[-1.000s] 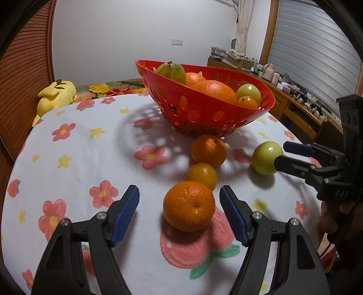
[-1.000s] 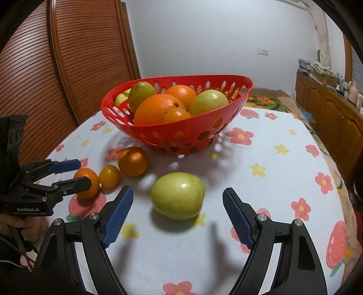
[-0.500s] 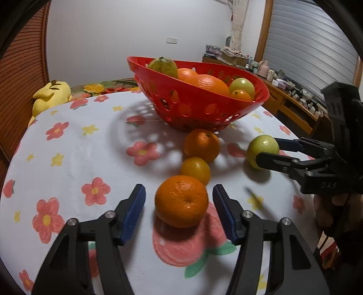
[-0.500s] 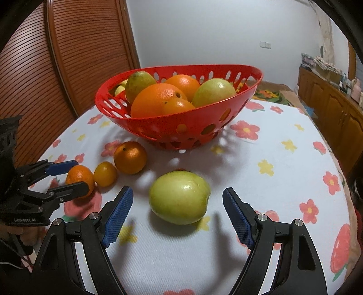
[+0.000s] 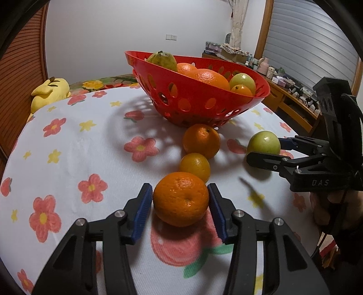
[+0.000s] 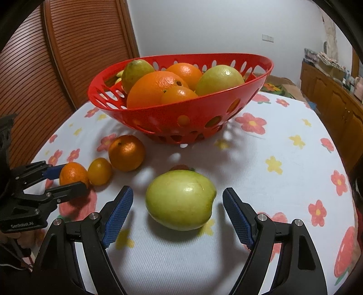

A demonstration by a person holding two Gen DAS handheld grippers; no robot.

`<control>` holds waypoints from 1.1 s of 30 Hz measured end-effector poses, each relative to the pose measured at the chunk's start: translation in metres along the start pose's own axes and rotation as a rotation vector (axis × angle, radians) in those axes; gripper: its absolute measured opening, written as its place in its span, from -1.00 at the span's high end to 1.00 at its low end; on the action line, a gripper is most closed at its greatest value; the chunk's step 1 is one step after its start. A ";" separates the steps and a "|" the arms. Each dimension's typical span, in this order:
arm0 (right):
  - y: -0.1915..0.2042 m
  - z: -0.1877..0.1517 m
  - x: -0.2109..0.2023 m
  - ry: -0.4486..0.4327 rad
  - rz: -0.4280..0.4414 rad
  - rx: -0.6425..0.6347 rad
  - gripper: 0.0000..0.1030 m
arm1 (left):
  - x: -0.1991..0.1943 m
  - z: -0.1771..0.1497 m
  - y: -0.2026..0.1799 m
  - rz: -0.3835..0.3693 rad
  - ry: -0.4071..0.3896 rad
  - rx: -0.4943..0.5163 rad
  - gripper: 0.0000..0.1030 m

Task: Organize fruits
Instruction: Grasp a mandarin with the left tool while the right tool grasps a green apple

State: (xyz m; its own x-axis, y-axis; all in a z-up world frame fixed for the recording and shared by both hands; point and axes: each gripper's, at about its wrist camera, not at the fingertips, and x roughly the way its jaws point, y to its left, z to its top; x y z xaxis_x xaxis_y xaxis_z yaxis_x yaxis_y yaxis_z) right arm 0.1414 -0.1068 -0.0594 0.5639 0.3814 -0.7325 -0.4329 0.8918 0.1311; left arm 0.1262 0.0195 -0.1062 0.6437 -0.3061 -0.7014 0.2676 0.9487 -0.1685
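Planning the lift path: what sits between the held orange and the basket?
In the left wrist view, a small orange and a mandarin line up between them.

We are in a lived-in home. The worktop (image 5: 68, 145) wears a white cloth printed with red and yellow flowers, and a red fruit basket (image 6: 181, 113) sits on it. A yellow plush toy (image 5: 48, 93) lies at its far edge against a slatted wooden door (image 6: 68, 56). Along the window wall we see a low wooden cabinet (image 5: 292, 109) crowded with small bottles and boxes, a curtain (image 5: 238, 20), and a wall switch (image 5: 171, 37) on plain white plaster
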 end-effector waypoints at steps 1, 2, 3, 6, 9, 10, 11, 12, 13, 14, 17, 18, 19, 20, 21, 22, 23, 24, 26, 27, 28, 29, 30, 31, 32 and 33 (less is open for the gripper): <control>0.000 0.000 0.001 0.003 0.000 -0.001 -0.61 | 0.000 0.000 0.000 0.001 0.000 0.001 0.05; 0.000 0.000 0.002 0.005 -0.004 -0.002 -0.61 | 0.000 0.000 0.000 0.000 0.000 0.001 0.05; 0.000 0.000 0.002 0.007 -0.008 -0.003 -0.61 | 0.000 0.000 -0.001 -0.002 0.000 0.001 0.06; 0.000 0.000 0.003 0.011 -0.009 -0.001 -0.61 | 0.000 0.000 -0.001 -0.001 0.001 0.002 0.06; -0.001 0.000 0.004 0.016 -0.008 0.003 -0.61 | 0.001 -0.001 -0.001 0.000 0.002 0.002 0.06; -0.001 0.000 0.004 0.017 -0.007 0.003 -0.61 | 0.001 -0.001 -0.001 -0.001 0.002 0.002 0.05; -0.001 0.000 0.004 0.018 -0.007 0.003 -0.61 | 0.001 -0.001 -0.001 0.000 0.003 0.003 0.05; -0.001 0.000 0.004 0.019 -0.007 0.003 -0.61 | 0.001 -0.001 -0.001 0.001 0.004 0.003 0.03; -0.001 0.000 0.004 0.019 -0.008 0.004 -0.61 | 0.002 -0.001 -0.001 0.005 0.006 0.002 0.00; -0.002 0.000 0.004 0.021 -0.008 0.003 -0.60 | 0.002 -0.001 -0.001 0.007 0.008 0.001 -0.01; -0.001 0.000 0.005 0.023 -0.009 0.004 -0.59 | 0.003 -0.001 -0.001 0.008 0.008 0.000 -0.02; -0.001 0.000 0.005 0.023 -0.008 0.004 -0.59 | 0.003 -0.001 -0.001 0.007 0.009 0.000 -0.02; -0.001 0.000 0.005 0.024 -0.007 0.004 -0.58 | 0.003 -0.001 -0.001 0.008 0.011 0.000 -0.03; -0.001 0.000 0.005 0.025 -0.007 0.004 -0.58 | 0.004 -0.001 -0.001 0.008 0.012 0.000 -0.04; -0.001 0.000 0.006 0.027 -0.008 0.004 -0.57 | 0.004 -0.001 -0.001 0.008 0.012 0.000 -0.04; -0.002 0.000 0.006 0.028 -0.010 0.005 -0.56 | 0.004 -0.001 -0.001 0.008 0.012 0.000 -0.04; -0.002 0.000 0.006 0.028 -0.009 0.004 -0.49 | 0.003 -0.001 -0.001 0.003 0.010 0.001 0.00; -0.001 0.000 0.006 0.029 -0.009 0.001 -0.44 | 0.003 -0.001 -0.001 0.000 0.008 0.001 0.02; 0.000 -0.001 0.005 0.029 -0.009 -0.011 -0.33 | 0.003 -0.001 -0.002 -0.012 0.004 0.003 0.11; 0.001 -0.001 0.004 0.028 -0.008 -0.018 -0.31 | 0.003 -0.001 -0.003 -0.008 0.003 0.009 0.12; 0.002 -0.002 0.004 0.027 -0.013 -0.023 -0.27 | 0.002 -0.001 -0.004 -0.005 0.002 0.014 0.12; 0.002 -0.002 0.003 0.025 -0.017 -0.028 -0.24 | 0.002 -0.001 -0.004 -0.003 0.000 0.016 0.13; 0.003 -0.002 0.003 0.023 -0.018 -0.034 -0.21 | 0.002 -0.001 -0.004 -0.003 -0.003 0.016 0.13; 0.003 -0.003 0.002 0.020 -0.019 -0.039 -0.17 | 0.001 -0.001 -0.003 -0.003 -0.008 0.012 0.13; 0.003 -0.003 0.001 0.020 -0.019 -0.042 -0.17 | 0.000 -0.001 -0.003 -0.003 -0.014 0.008 0.13; 0.003 -0.004 0.001 0.019 -0.017 -0.045 -0.16 | -0.002 -0.001 -0.002 -0.002 -0.022 0.003 0.13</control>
State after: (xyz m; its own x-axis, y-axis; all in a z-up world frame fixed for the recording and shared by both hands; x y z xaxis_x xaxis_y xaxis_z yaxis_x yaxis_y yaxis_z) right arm 0.1376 -0.1050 -0.0622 0.5580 0.3611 -0.7472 -0.4546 0.8862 0.0887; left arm 0.1237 0.0186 -0.1054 0.6584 -0.3099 -0.6859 0.2715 0.9477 -0.1676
